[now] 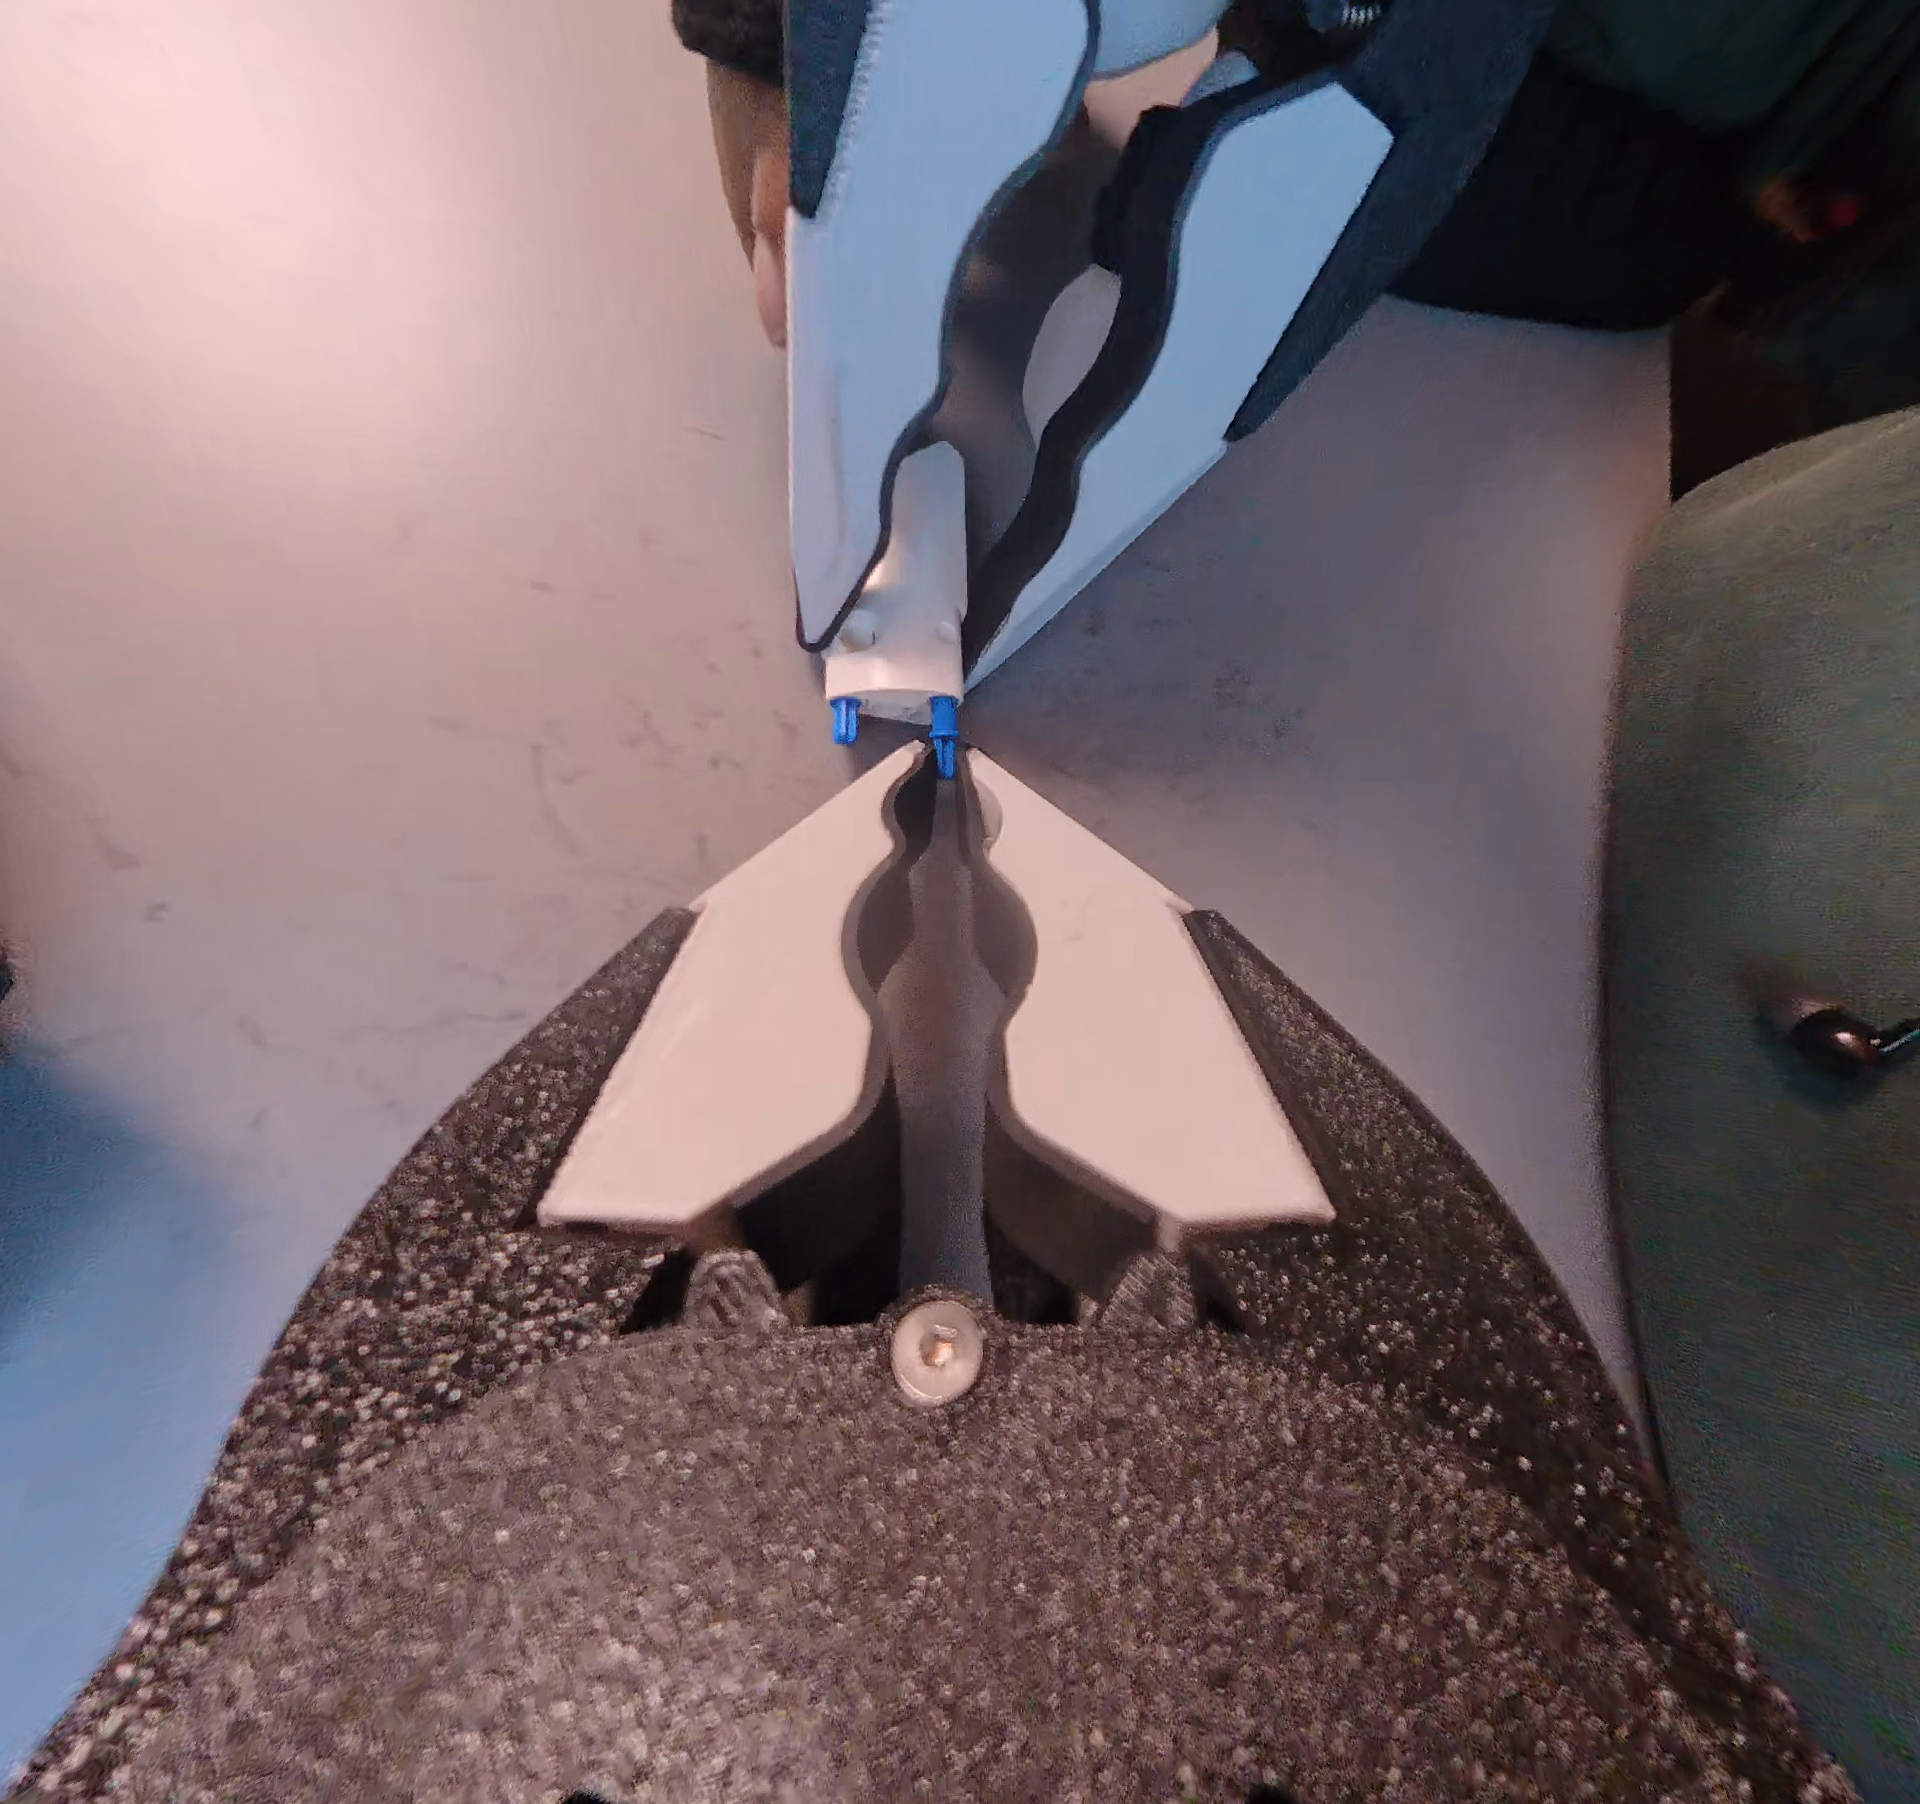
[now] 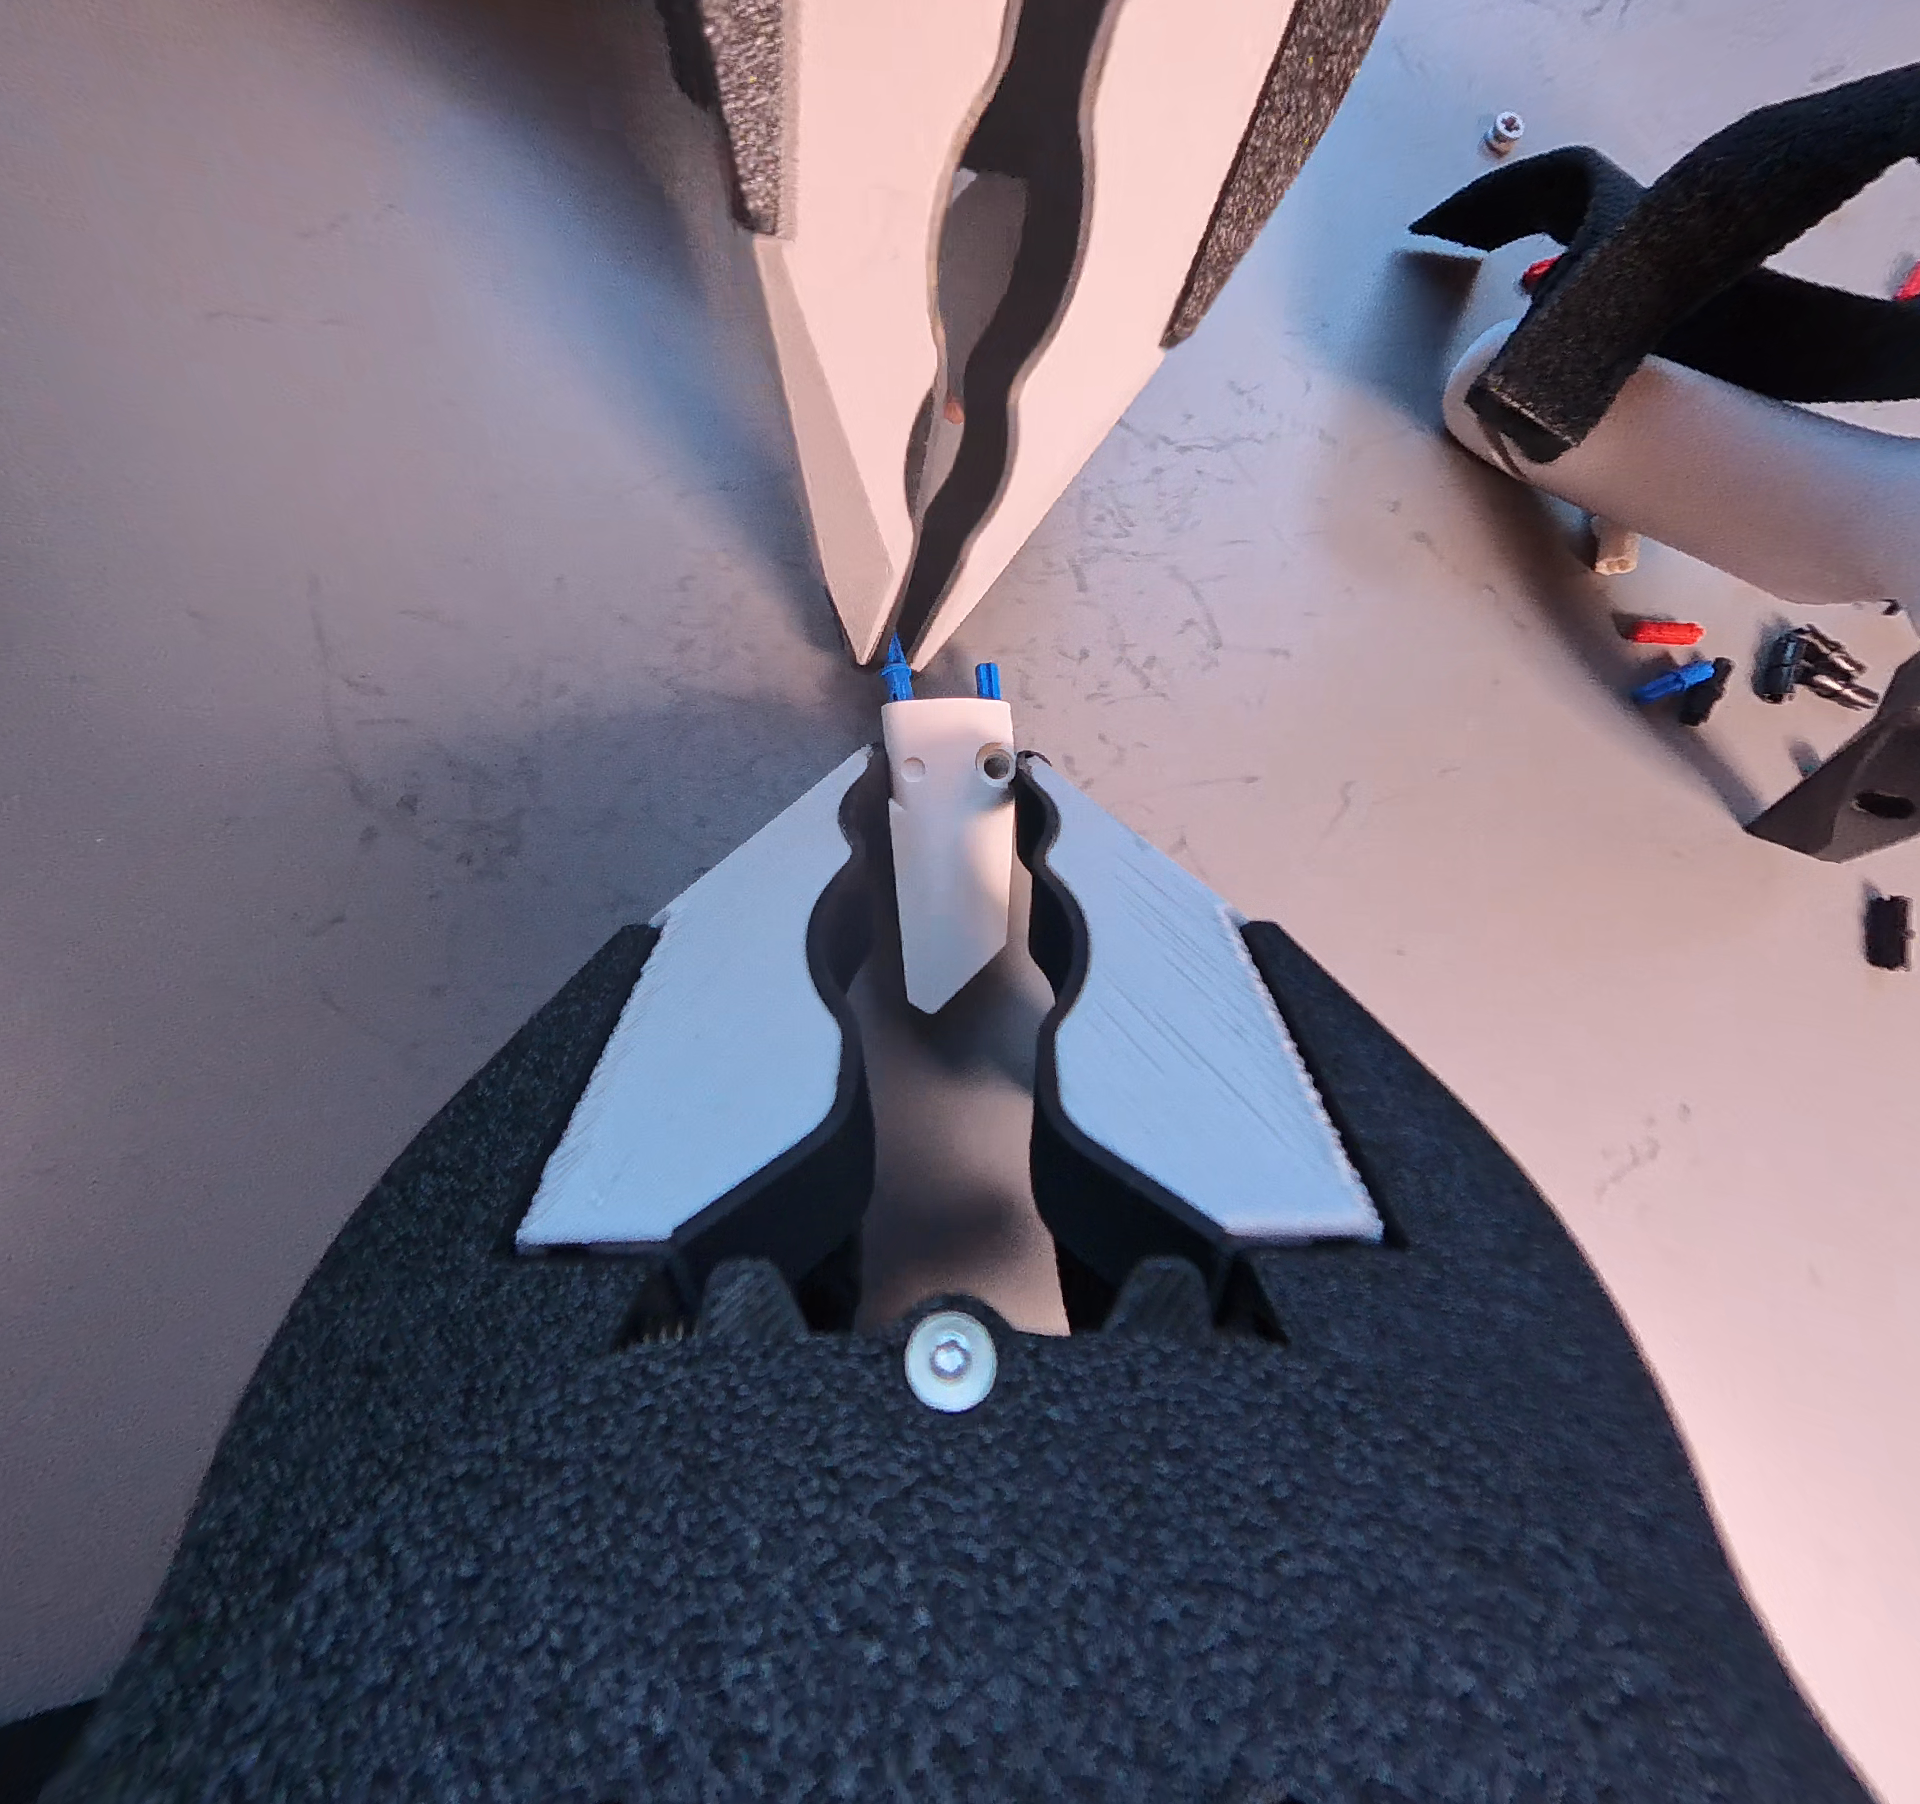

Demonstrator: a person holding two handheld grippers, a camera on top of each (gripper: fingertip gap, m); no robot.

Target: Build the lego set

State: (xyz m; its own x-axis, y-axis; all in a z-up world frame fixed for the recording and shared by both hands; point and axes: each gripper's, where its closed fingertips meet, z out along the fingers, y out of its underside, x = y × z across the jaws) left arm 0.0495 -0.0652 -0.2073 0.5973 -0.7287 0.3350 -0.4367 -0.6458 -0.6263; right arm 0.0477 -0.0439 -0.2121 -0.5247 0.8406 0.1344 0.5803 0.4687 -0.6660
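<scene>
White lego panel (image 2: 948, 855) sits clamped in our right gripper (image 2: 945, 767) above the table (image 2: 312, 611); at the panel's front edge, our left gripper (image 1: 940, 752) pinches one blue pin (image 1: 943, 728), beside a second blue pin (image 1: 844, 721).

light: warm pinkish, soft shadows | focus: sharp centre | edges: fisheye-bent, slightly blurred

Each gripper is built alike: the left gripper (image 1: 940, 752) and right gripper (image 2: 945, 757) are made of pale grey wedge-shaped fingers with wavy black-lined inner edges, set in a black grainy shell fastened by one silver screw (image 2: 950, 1361).
</scene>
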